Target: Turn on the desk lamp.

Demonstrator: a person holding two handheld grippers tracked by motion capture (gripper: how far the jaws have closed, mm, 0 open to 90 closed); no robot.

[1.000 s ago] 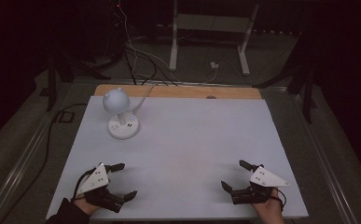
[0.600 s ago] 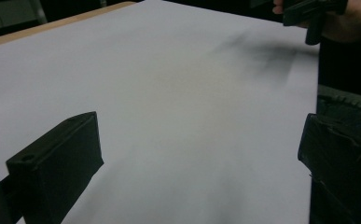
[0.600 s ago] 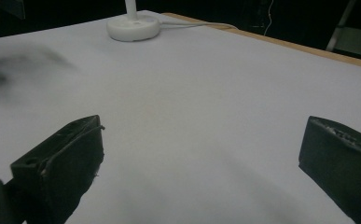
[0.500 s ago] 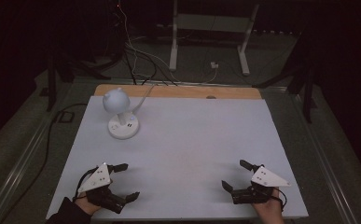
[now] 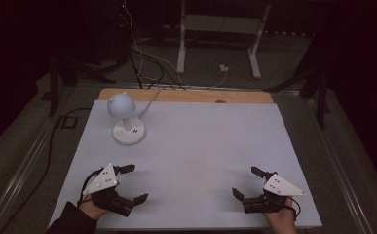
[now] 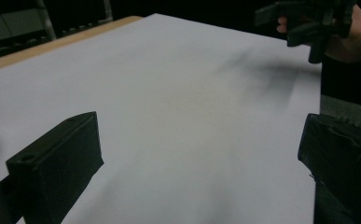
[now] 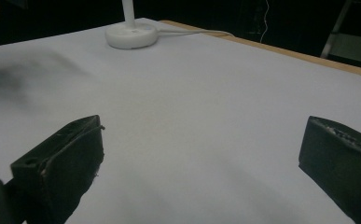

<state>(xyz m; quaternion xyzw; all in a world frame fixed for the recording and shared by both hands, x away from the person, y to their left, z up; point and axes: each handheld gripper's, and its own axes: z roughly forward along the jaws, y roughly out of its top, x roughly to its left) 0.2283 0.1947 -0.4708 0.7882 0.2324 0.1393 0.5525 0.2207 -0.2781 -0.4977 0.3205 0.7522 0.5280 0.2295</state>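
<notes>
Grippers at rest over a white table, jaws spread, nothing held.

Left gripper (image 5: 133, 183) at the near left corner of the white table (image 5: 205, 146), held in a hand (image 5: 92, 210) with a dark sleeve, jaws wide apart and empty. Right gripper (image 5: 247, 181) at the near right corner, held in a bare hand (image 5: 279, 220), jaws likewise wide apart and empty, well apart from the left one. Small white desk lamp (image 5: 125, 119) standing upright at the far left of the table, round head on a short stem over a round base, white cord trailing off the far edge. Strip of bare wood (image 5: 186, 95) along the far edge. Beyond, dim floor with cables (image 5: 142, 53) and a pale metal frame (image 5: 220, 34).
</notes>
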